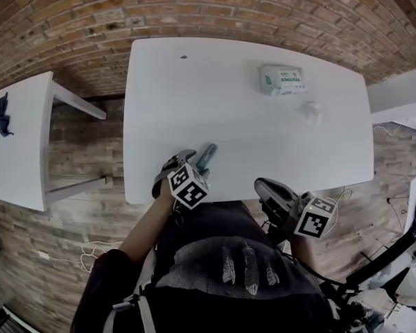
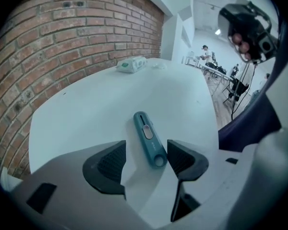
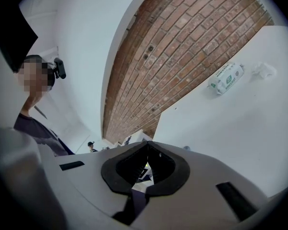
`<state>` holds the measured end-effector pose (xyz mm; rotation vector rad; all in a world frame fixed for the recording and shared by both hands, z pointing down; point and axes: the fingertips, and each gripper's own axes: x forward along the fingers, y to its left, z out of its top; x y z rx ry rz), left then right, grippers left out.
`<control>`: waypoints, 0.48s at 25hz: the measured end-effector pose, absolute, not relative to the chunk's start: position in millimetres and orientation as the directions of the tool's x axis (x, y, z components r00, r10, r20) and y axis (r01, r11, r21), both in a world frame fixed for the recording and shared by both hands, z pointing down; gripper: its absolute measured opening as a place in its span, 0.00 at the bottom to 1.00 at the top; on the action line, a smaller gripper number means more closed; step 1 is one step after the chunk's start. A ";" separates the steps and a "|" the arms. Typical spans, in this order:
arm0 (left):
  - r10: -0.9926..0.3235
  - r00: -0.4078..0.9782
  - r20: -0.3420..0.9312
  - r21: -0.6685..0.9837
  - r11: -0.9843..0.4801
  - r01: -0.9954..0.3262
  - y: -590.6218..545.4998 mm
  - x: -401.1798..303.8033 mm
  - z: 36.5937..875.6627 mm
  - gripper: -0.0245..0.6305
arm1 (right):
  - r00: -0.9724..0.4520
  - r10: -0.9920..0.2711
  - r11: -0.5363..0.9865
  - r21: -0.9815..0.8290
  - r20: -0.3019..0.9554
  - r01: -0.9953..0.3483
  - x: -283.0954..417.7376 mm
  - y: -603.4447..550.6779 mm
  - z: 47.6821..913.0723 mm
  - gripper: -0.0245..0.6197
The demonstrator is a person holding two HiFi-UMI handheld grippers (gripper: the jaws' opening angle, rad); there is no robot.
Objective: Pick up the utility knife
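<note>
1. Slim teal utility knife (image 2: 150, 139), rounded at both ends, with a pale grey slider on top and a round eye at the near end.
2. Lies flat on the white table (image 1: 229, 116), toward 7 o'clock from its middle, close to the front edge.
3. Flanked at its near end by the wide-open left gripper (image 2: 146, 157), with no squeeze on it.
4. Shut tight and empty: right gripper (image 3: 146, 164), off the table's edge toward 5 o'clock.
</note>
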<state>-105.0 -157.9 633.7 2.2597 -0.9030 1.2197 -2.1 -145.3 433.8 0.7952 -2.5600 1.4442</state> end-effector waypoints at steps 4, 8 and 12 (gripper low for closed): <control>-0.329 0.399 0.856 0.078 -0.682 -0.728 -158.3 -104.2 640.5 0.44 | -0.884 -0.336 0.417 -0.791 0.324 -0.448 0.0 -155.2 439.2 0.04; -0.325 0.402 0.856 0.079 -0.686 -0.724 -158.2 -104.6 641.1 0.44 | -0.888 -0.330 0.385 -0.814 0.320 -0.436 9.9 -162.3 446.7 0.04; -0.318 0.403 0.858 0.080 -0.692 -0.718 -159.1 -105.6 642.1 0.42 | -0.892 -0.322 0.381 -0.820 0.316 -0.428 12.5 -163.6 450.0 0.04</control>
